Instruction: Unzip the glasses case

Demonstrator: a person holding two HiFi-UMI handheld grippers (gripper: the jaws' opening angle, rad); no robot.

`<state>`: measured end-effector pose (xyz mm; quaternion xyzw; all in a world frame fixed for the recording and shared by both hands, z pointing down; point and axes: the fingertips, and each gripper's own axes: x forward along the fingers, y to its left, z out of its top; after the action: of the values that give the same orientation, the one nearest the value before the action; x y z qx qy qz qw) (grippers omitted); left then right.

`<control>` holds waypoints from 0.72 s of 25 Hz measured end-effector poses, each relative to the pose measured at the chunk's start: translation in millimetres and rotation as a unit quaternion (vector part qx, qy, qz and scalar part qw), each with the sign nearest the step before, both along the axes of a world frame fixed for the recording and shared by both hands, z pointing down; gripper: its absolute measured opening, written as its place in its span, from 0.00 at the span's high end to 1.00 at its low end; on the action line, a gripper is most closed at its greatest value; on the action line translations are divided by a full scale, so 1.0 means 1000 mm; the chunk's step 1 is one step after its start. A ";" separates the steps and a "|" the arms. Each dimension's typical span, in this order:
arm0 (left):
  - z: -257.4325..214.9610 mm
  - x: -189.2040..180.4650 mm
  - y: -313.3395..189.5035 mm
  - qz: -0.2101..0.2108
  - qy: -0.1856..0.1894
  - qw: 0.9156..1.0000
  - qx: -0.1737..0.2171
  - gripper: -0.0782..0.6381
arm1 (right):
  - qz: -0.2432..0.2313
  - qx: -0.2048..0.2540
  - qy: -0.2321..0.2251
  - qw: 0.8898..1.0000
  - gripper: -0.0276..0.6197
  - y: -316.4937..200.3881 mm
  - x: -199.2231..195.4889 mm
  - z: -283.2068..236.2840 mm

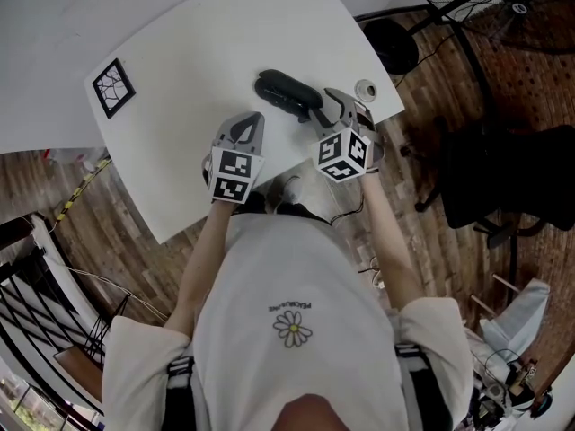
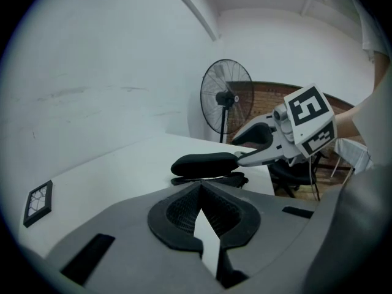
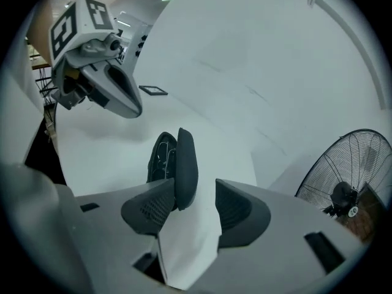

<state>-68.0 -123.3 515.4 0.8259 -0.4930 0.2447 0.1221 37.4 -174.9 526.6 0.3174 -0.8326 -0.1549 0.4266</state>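
The right gripper [image 1: 334, 106], jaws spread and empty, sits at the right end of the glasses case [image 1: 286, 92] lying crosswise on the table [image 1: 180, 52], nearer than the clenched, empty left gripper [image 1: 244, 131].

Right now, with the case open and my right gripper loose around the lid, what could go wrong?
The lid stands between the jaws of the open right gripper, close to one pad; a sideways move could knock it shut or tip the case. The left gripper is shut and off the case, so nothing steadies it; a nudge might slide it towards the table edge.
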 end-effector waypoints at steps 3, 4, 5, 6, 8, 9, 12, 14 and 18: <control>0.001 -0.006 0.003 -0.006 -0.001 1.000 -0.002 0.87 | 0.015 0.006 0.010 1.000 0.66 -0.014 0.000 -0.003; 0.001 -0.007 0.004 -0.007 -0.001 1.000 -0.003 0.87 | 0.018 0.007 0.015 1.000 0.66 -0.018 0.000 -0.002; 0.002 -0.009 0.004 -0.008 -0.001 1.000 -0.004 0.87 | 0.022 0.008 0.020 1.000 0.66 -0.022 0.001 -0.001; 0.003 -0.010 0.004 -0.009 -0.001 1.000 -0.005 0.87 | 0.027 0.007 0.024 0.999 0.66 -0.027 0.002 0.001; 0.004 -0.012 0.003 -0.012 -0.001 1.000 -0.007 0.87 | 0.040 0.000 0.028 0.999 0.66 -0.037 0.006 0.006; 0.004 -0.013 0.003 -0.013 -0.001 1.000 -0.007 0.87 | 0.046 -0.005 0.028 0.999 0.66 -0.041 0.008 0.008; 0.004 -0.014 0.003 -0.014 -0.002 1.000 -0.007 0.87 | 0.057 -0.015 0.020 0.998 0.66 -0.044 0.011 0.008; 0.004 -0.013 0.004 -0.014 -0.001 1.000 -0.007 0.87 | 0.060 -0.017 0.010 0.998 0.66 -0.041 0.012 0.004; 0.004 -0.011 0.004 -0.011 0.000 1.000 -0.007 0.87 | 0.068 -0.017 -0.008 0.998 0.66 -0.035 0.014 -0.002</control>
<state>-79.1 -119.0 519.8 0.8196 -0.5006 0.2464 0.1304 51.0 -209.8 524.6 0.3669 -0.8149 -0.1094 0.4350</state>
